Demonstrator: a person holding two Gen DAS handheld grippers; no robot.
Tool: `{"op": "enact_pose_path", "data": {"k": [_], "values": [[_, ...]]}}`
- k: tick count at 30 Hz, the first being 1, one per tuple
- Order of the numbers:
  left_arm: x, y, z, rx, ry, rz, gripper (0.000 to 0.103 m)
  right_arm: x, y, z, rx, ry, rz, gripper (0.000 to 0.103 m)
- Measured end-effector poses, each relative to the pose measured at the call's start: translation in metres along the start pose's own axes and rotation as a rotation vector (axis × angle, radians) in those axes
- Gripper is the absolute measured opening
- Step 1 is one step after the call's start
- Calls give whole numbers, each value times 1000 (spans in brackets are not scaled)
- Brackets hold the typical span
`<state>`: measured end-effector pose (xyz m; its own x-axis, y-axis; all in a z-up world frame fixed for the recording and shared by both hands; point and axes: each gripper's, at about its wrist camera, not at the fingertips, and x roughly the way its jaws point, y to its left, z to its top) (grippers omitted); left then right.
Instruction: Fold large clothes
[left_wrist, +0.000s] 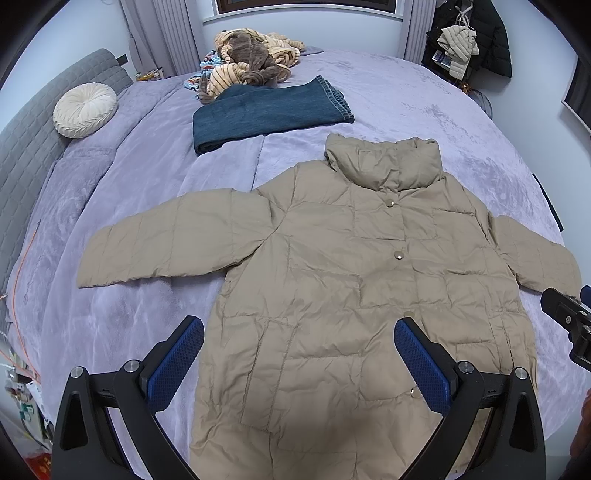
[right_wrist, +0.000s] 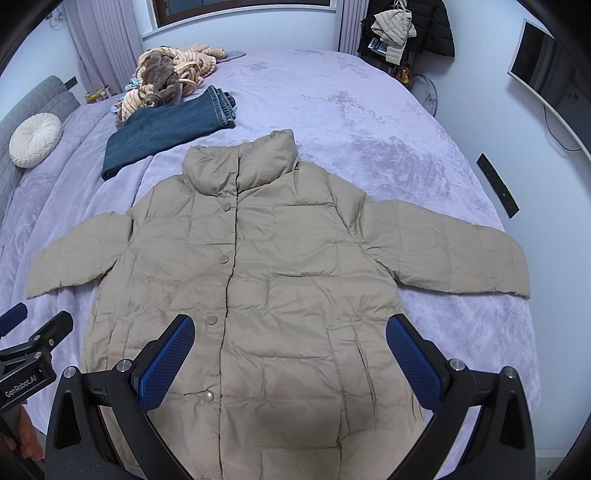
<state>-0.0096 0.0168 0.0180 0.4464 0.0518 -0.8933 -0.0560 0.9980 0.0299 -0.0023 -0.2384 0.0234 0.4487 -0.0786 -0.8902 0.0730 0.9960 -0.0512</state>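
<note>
A beige quilted puffer jacket (left_wrist: 332, 280) (right_wrist: 251, 280) lies flat and face up on the lilac bed, collar away from me, snaps shut, both sleeves spread out to the sides. My left gripper (left_wrist: 299, 328) hovers open above the jacket's lower left half, with nothing between its blue pads. My right gripper (right_wrist: 290, 326) hovers open above the lower right half, also holding nothing. Each gripper shows at the edge of the other's view: the right gripper (left_wrist: 569, 325) and the left gripper (right_wrist: 26, 343).
Folded blue jeans (left_wrist: 269, 114) (right_wrist: 166, 129) lie beyond the collar, with a heap of striped and brown plush clothes (left_wrist: 251, 62) behind them. A round cream cushion (left_wrist: 85, 110) rests by the grey headboard. A dark remote (right_wrist: 496, 184) lies near the bed's right edge.
</note>
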Motion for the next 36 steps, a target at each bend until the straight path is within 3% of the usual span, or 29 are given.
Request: {"op": "enact_pose_path", "data": {"k": [25,28,30,36], "values": [[17,8,-3,-14,44,-42,103,2,9,0,-5,17,-7,103],[26,19,-2,-39,57,-74,103,11,14,2,-7,19,-4,103],[34,31,-1,-72,67,-138,103,15,16,2,-7,18,4,103],[69,102,-3,-272,53,-292,103,36,40,3,8,4,83,103]]}}
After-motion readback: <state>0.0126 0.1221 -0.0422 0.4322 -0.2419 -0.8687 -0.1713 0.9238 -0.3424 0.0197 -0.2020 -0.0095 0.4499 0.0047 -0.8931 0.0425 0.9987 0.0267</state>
